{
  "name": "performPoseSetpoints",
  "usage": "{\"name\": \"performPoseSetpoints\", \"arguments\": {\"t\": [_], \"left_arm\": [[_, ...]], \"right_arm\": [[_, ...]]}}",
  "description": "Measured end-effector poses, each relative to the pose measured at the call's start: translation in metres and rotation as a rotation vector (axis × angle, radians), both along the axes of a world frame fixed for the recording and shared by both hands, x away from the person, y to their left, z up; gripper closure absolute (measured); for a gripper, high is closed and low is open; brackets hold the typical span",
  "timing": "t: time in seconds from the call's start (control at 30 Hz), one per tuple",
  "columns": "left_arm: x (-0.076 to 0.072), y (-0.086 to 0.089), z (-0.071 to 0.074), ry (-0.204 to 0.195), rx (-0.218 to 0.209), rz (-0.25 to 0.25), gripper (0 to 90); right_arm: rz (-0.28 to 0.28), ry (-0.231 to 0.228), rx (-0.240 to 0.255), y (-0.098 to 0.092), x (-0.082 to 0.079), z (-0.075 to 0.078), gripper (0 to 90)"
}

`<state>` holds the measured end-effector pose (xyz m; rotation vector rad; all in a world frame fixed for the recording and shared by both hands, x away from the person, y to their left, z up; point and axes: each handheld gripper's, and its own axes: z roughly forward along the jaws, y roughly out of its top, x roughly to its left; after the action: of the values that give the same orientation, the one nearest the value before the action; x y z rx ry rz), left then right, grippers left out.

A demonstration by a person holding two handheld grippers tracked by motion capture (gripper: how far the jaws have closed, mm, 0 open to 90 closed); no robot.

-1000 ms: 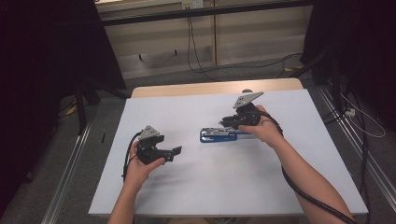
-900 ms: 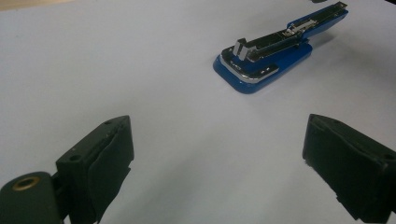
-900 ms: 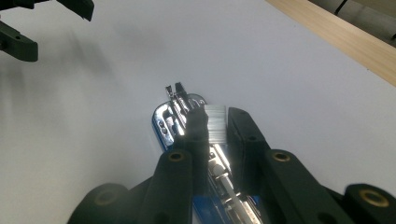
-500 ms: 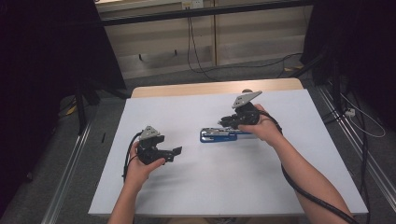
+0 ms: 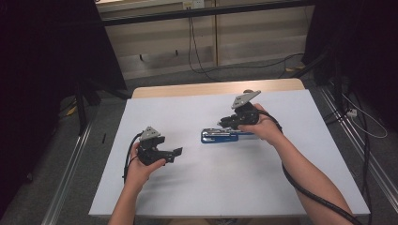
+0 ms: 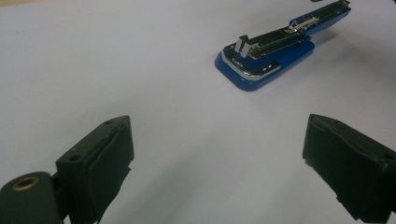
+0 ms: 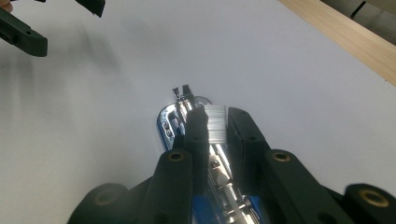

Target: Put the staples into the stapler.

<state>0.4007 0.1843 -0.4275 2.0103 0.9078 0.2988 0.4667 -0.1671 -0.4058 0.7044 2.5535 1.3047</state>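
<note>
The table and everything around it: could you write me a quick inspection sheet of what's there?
Surface: white table top, with a bare wooden strip along the far edge.
Job's things: blue stapler lying open, metal staple channel showing.
Clutter: nothing seen.
Grippers: left gripper open, held above the table, apart from the stapler; right gripper with jaws close together on a strip of staples over the stapler.
Cables: black cable along the right forearm; others lie on the floor.
Surroundings: dark curtains, wooden panels behind.

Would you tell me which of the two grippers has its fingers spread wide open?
The left gripper, held clear of the blue stapler; the right gripper's fingers are nearly closed.
</note>
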Motion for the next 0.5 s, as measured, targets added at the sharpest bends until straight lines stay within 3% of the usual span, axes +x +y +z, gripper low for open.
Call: {"name": "performPoseSetpoints", "arguments": {"t": [0.5], "left_arm": [[0.0001,-0.0003,-0.0004,0.002,0.000,0.002,9.1]], "right_arm": [[0.031,0.012,0.002,0.0052,0.0040,-0.0049,79.4]]}}
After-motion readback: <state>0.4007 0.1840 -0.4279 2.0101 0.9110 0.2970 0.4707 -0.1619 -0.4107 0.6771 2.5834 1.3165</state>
